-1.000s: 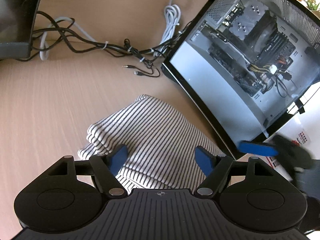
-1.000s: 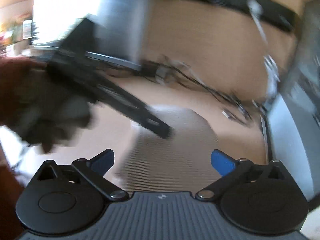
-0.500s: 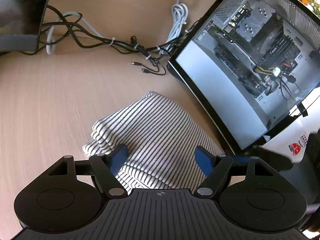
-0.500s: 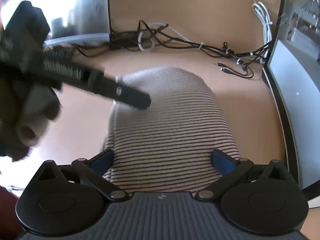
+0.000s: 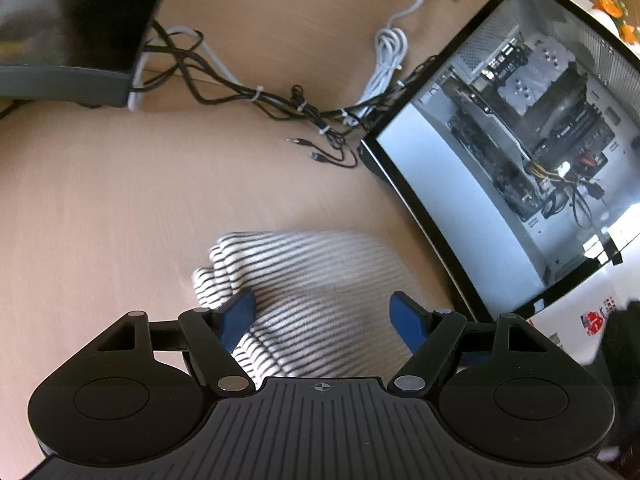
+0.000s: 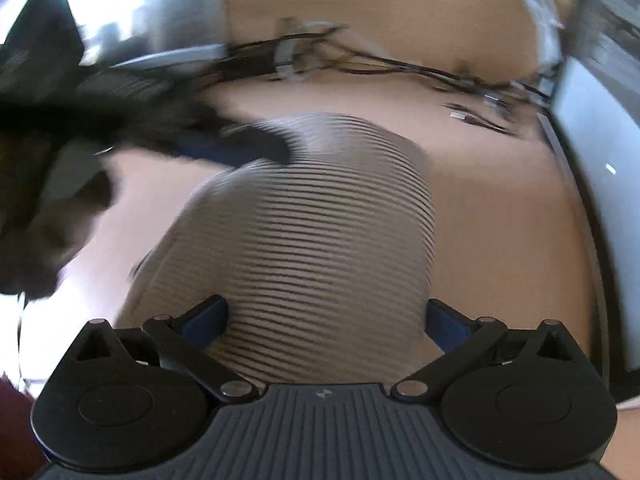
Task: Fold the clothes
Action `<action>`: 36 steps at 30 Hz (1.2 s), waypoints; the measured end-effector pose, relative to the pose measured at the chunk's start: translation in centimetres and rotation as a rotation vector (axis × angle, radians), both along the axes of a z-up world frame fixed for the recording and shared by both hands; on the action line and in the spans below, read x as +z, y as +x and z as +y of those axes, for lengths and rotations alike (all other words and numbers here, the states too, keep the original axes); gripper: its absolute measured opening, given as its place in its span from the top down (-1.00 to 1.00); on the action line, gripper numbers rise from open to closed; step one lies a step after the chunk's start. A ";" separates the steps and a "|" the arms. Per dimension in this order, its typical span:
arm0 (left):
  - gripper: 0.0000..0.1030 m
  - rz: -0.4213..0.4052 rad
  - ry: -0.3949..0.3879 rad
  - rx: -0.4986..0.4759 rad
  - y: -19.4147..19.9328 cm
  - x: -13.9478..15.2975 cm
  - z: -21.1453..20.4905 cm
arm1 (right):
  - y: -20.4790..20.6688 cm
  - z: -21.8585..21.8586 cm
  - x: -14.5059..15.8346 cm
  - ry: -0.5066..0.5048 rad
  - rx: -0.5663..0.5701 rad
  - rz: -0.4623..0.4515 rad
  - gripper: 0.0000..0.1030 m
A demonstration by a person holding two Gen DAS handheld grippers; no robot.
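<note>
A folded white garment with thin black stripes (image 5: 320,280) lies on the wooden desk (image 5: 120,208). My left gripper (image 5: 322,312) is open above its near part, blue fingers apart on either side of the cloth. In the right wrist view the same striped garment (image 6: 312,232) fills the middle, blurred. My right gripper (image 6: 324,316) is open over its near edge. The left gripper (image 6: 240,148) shows there as a dark blurred shape at the garment's far left edge.
An open computer case (image 5: 520,152) stands close to the garment's right side. A tangle of black and white cables (image 5: 304,108) lies at the back of the desk. A monitor base (image 5: 64,80) sits at the back left.
Both grippers shifted over the garment while staying open. The left wrist view pulled back slightly, so the garment sits lower in frame. The right wrist view is blurred by motion.
</note>
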State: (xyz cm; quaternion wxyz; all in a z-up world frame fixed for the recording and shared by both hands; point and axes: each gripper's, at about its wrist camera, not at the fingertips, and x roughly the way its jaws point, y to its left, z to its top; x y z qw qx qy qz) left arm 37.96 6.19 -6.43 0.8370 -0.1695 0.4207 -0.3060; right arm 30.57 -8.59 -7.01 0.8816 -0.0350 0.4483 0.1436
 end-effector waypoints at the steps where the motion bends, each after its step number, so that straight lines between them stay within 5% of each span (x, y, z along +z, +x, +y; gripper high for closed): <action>1: -0.54 -0.002 0.003 0.001 0.0 0.0 0.2 | 0.2 -0.3 0.2 0.021 0.006 0.009 -1.00; 11: -0.47 0.001 0.100 0.032 -2.8 2.0 0.7 | 6.3 -9.0 3.5 0.246 -0.218 -0.072 -1.00; 18: -0.32 0.113 0.127 0.028 -3.7 -0.8 1.7 | 11.3 -6.9 -1.1 0.398 -0.227 0.095 -0.91; 21: -0.37 0.107 0.137 0.020 -3.4 -1.1 2.0 | 10.6 -5.1 0.4 0.444 -0.179 0.076 -0.76; 29: -0.50 0.084 0.162 0.027 -3.3 -1.4 3.0 | 10.1 -3.1 0.7 0.341 -0.141 0.057 -0.47; 32: -0.39 0.037 0.201 0.023 -3.7 0.1 2.6 | 10.0 -2.3 0.6 0.297 -0.130 0.052 -0.47; 36: -0.37 -0.058 0.153 0.051 -3.6 3.0 3.0 | 9.7 -1.6 0.7 0.243 -0.107 0.040 -0.50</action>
